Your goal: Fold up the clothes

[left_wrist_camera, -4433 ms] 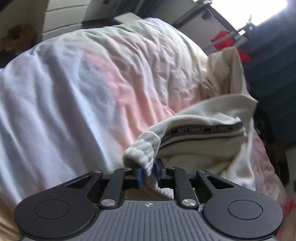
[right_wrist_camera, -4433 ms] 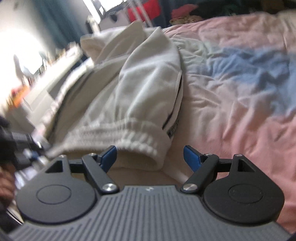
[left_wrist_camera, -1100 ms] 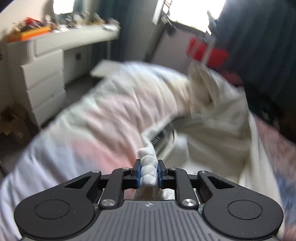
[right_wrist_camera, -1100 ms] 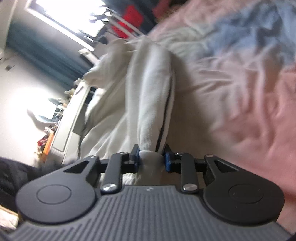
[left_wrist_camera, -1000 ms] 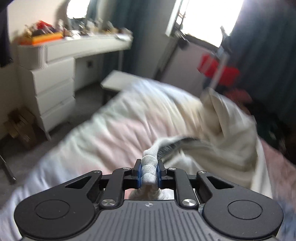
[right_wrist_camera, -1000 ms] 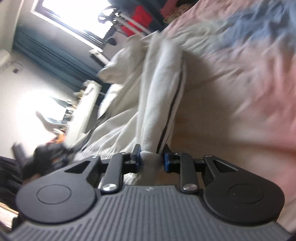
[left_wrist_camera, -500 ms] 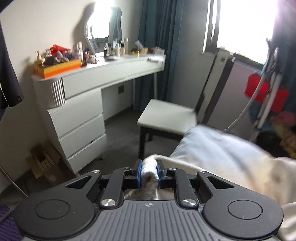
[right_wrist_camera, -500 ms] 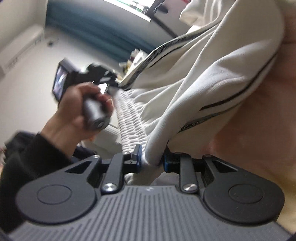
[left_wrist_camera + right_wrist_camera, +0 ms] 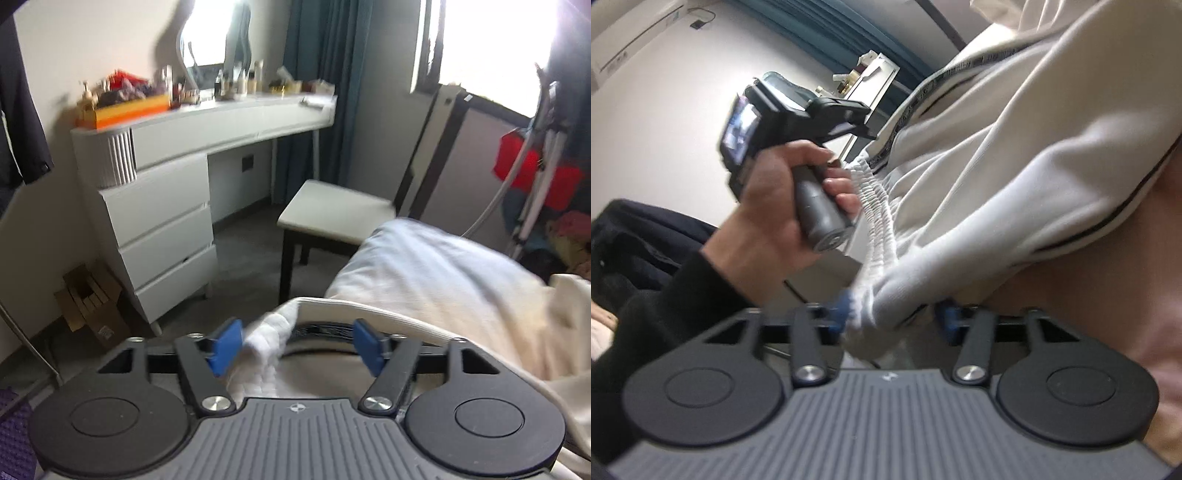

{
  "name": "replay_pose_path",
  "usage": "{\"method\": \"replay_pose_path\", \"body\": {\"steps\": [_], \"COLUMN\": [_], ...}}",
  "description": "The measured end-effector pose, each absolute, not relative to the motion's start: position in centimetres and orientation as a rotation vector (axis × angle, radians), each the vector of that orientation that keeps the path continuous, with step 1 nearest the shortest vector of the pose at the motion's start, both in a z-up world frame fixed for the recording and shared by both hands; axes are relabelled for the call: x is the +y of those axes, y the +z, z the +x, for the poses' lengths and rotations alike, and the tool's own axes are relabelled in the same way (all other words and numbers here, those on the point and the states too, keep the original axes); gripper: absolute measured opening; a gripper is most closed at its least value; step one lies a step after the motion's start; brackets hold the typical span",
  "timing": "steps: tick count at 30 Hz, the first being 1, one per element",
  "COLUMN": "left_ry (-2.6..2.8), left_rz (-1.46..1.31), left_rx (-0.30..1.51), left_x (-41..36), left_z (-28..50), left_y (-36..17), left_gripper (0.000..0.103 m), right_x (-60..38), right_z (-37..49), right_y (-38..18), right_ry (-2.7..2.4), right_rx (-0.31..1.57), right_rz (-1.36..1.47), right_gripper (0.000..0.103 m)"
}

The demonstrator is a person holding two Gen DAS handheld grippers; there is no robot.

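Standing wide apart, the blue pads of the left gripper (image 9: 298, 346) straddle the ribbed cuff (image 9: 266, 341) of cream track pants (image 9: 461, 310) draped over the bed's edge (image 9: 417, 254), gripping nothing. Beside it, the right gripper (image 9: 893, 319), jaws likewise parted, has the other cuff (image 9: 875, 306) lying loose between them.

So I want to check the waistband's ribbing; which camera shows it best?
The right wrist view: the ribbed waistband runs in a long gathered strip beside the left hand. The left wrist view shows only its blurred end inside the open left claw.
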State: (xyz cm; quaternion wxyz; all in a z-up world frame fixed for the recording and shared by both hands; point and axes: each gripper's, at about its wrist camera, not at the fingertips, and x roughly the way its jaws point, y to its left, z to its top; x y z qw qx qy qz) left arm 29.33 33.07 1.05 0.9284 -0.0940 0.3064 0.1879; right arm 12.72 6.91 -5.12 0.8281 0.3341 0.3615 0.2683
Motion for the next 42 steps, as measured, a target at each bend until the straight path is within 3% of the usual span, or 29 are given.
{"method": "replay_pose_path", "body": {"steps": [1,2,8,17,23,26,30,36,39,41,42], "left_ry": [0.365,0.342,0.213,0.022,-0.043,-0.071,-0.056,-0.024,0.026,0.082,0.088], "left_rz": [-0.190,-0.183,-0.178,-0.093,0.053,0.137,0.273,0.474,0.533,0.544,0.513], "left_rx": [0.611,0.595,0.523,0.588,0.591,0.595,0.557,0.538,0.549,0.580,0.602], "left_x": [32.0,30.8,22.9,9.0,0.4,-3.1,-7.9,-13.9,-15.7,-16.0,-15.7], "left_z": [28.0,26.6,17.8,11.3,13.2,15.9,20.5,28.7,32.3,34.2,34.7], "left_y": [1.9,2.7,5.3,2.5,-0.2,-1.6,-3.9,-7.7,-9.3,-9.7,-9.3], "left_gripper": [0.078,0.079,0.083,0.083,0.083,0.077,0.076,0.076,0.060,0.012,0.010], "right_x": [6.3,5.6,0.1,-11.6,-18.2,-21.6,-24.2,-27.4,-28.3,-28.6,-28.6], "right_z": [11.8,11.0,6.5,-0.6,-2.3,-2.0,-0.3,5.0,5.7,6.4,6.7], "right_y": [-4.5,-3.9,0.6,3.6,3.3,2.2,-0.7,-5.3,-7.7,-9.3,-9.7], "right_ry": [0.546,0.527,0.408,0.205,0.064,0.028,-0.055,-0.204,-0.240,-0.276,-0.280], "right_rx": [0.745,0.721,0.585,0.450,0.408,0.419,0.378,0.474,0.474,0.488,0.498], "right_rz": [0.689,0.674,0.552,0.323,0.287,0.383,0.479,0.570,0.576,0.555,0.557], "right_gripper": [0.082,0.084,0.083,0.083,0.083,0.083,0.084,0.083,0.083,0.084,0.084]}}
